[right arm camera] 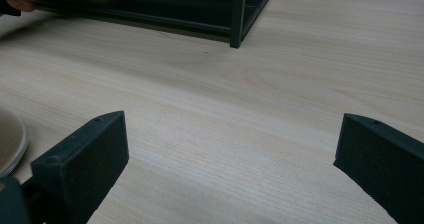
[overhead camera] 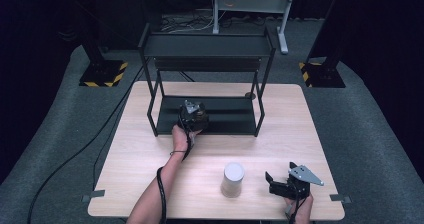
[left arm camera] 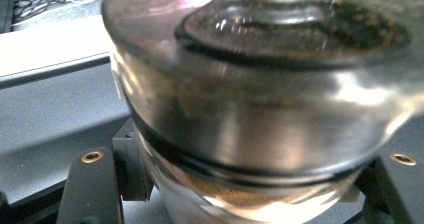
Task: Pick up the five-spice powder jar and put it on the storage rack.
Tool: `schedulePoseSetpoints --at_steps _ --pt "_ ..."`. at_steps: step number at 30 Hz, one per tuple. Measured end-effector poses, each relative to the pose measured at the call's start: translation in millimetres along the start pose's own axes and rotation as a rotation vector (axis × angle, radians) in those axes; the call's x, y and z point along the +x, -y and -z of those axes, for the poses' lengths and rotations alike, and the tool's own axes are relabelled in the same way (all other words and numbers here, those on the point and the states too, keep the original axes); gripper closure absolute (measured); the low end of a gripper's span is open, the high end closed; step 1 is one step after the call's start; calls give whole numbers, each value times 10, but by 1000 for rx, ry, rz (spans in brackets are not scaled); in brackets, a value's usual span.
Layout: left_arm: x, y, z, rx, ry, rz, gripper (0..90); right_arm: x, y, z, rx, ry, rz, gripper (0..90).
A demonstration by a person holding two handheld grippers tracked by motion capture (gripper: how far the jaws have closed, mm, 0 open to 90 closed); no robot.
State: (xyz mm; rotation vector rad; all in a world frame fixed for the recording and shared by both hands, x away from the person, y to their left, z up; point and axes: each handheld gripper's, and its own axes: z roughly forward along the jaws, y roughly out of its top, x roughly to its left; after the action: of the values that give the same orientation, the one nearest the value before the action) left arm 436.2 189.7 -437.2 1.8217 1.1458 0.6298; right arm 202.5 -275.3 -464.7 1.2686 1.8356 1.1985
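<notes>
My left gripper point(overhead camera: 199, 117) reaches into the lower shelf point(overhead camera: 230, 118) of a black metal rack point(overhead camera: 207, 46). It is shut on a clear glass jar point(overhead camera: 202, 116) with brown powder inside. In the left gripper view the jar point(left arm camera: 260, 99) sits between the two jaws of the left gripper point(left arm camera: 245, 196), just above the dark shelf point(left arm camera: 50, 109). My right gripper point(overhead camera: 280, 174) rests near the table's front right, open with nothing in it. In the right gripper view its fingers point(right arm camera: 85, 154) stand wide apart over bare wood.
A pale cylindrical container point(overhead camera: 233, 179) stands at the front middle of the wooden table point(overhead camera: 140, 159), just left of my right gripper; its edge point(right arm camera: 10, 141) shows in the right gripper view. A small round disc point(overhead camera: 250, 95) lies by the rack's right rear leg. Cables trail off the left.
</notes>
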Motion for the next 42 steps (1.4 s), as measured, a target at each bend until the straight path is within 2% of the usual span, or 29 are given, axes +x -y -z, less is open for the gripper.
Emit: schedulePoseSetpoints --at_steps 14,24,26,29,35,42 --pt "-29 13 -3 -6 -11 1 310 -6 0 1 0 -3 -1 0" --pt "-29 -36 22 6 -10 -21 300 -7 0 0 0 -3 -1 0" --pt "-40 -91 24 29 -15 -1 258 -9 -2 -1 1 -4 -1 0" --pt "-67 -146 39 51 -18 5 170 -11 -1 0 0 -5 -1 0" --pt "-108 -258 70 103 -18 -63 79 -9 1 1 -1 -4 -2 0" --pt "-54 -333 134 147 7 -64 35 -6 1 2 -1 -2 -2 0"
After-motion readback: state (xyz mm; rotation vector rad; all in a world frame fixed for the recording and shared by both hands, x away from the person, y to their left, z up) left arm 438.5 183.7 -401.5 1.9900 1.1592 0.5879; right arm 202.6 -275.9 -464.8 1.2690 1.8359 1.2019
